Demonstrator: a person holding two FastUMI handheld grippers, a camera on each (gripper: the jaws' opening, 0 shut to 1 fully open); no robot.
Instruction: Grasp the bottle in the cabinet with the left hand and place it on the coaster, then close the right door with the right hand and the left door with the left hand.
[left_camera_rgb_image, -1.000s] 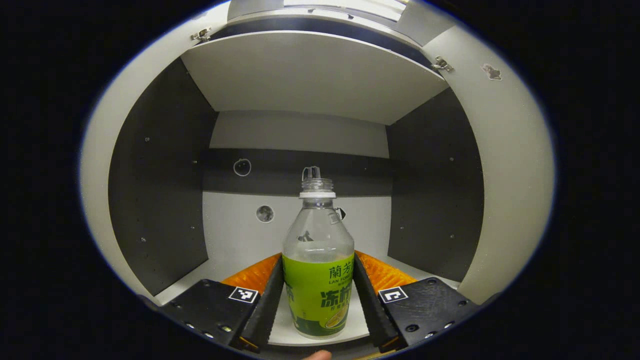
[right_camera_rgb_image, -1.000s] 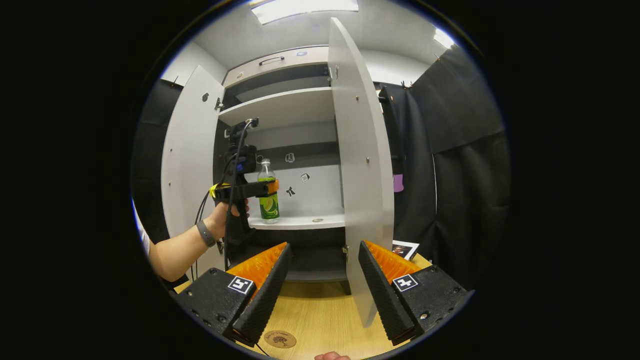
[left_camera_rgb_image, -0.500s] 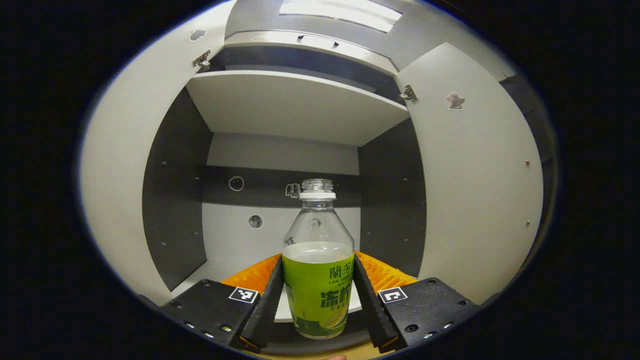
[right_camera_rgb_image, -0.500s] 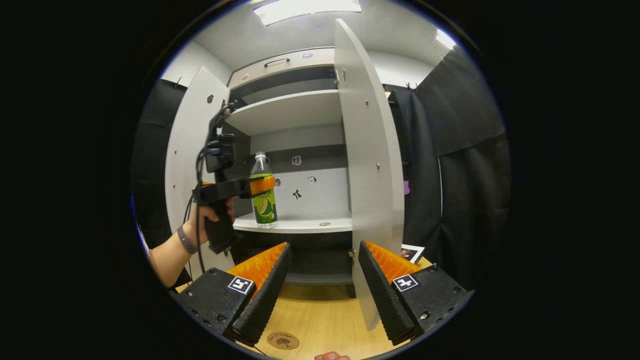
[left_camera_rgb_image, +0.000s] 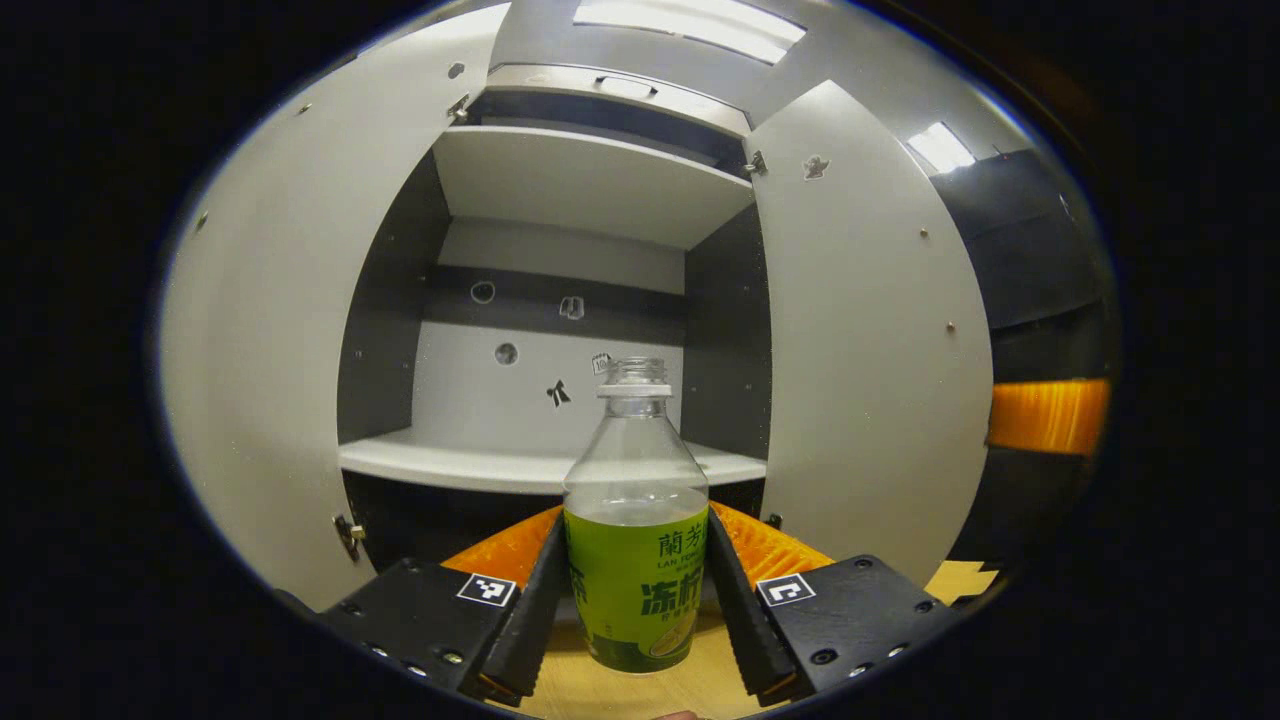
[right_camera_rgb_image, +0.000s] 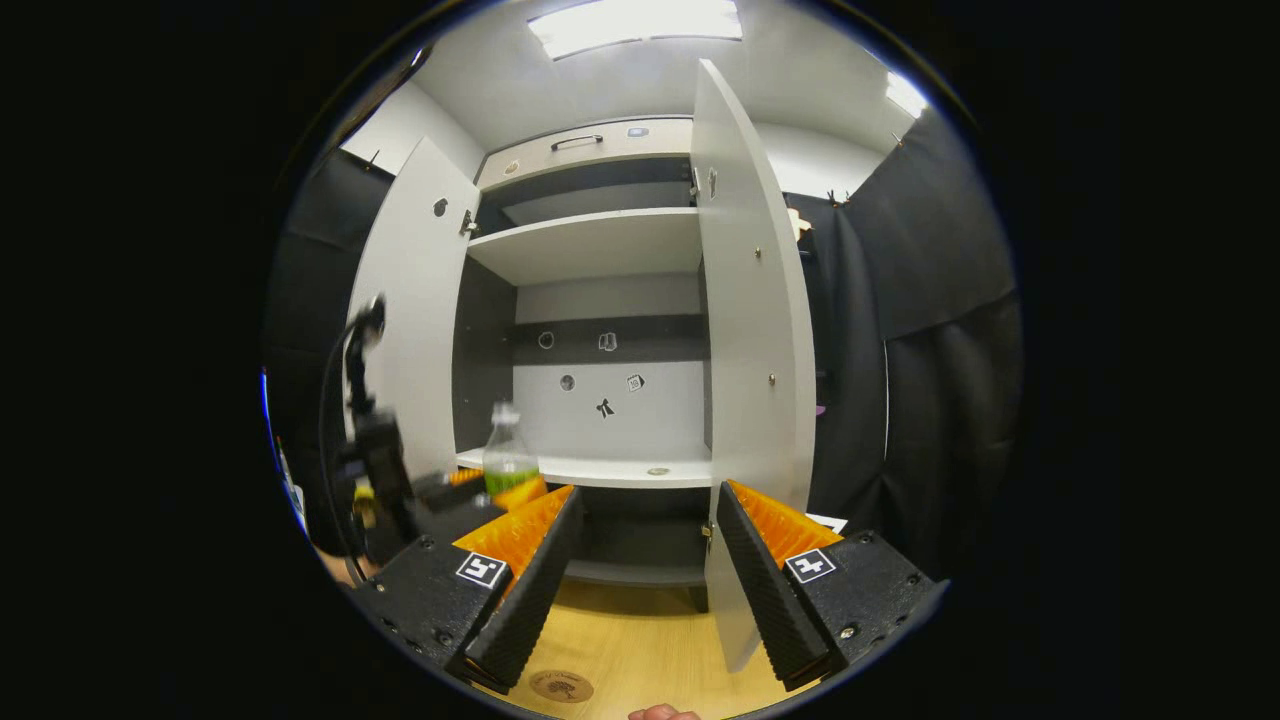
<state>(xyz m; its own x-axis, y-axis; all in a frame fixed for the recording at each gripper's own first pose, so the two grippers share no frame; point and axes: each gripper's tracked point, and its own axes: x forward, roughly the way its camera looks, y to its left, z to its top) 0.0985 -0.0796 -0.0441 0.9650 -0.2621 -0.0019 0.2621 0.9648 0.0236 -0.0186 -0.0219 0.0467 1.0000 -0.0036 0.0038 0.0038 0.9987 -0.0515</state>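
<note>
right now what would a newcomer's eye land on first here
The green-labelled bottle, upright and clamped in the left tool, out in front of the cabinet. Behind it both cabinet doors stand wide open. The round coaster lies on the wooden table below the open right tool.

left gripper (left_camera_rgb_image: 637, 600) fingers (left_camera_rgb_image: 535, 600) clamped on upright bottle (left_camera_rgb_image: 636, 520), open cabinet (left_camera_rgb_image: 560, 300) behind, wooden table (left_camera_rgb_image: 640, 690) below

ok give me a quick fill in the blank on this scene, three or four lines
1. The left tool is shut on the ____.
2. Both cabinet doors, the left door and the right door, stand ____.
3. The coaster lies on the wooden ____.
4. The right tool holds ____.

Missing words: bottle; open; table; nothing
</note>
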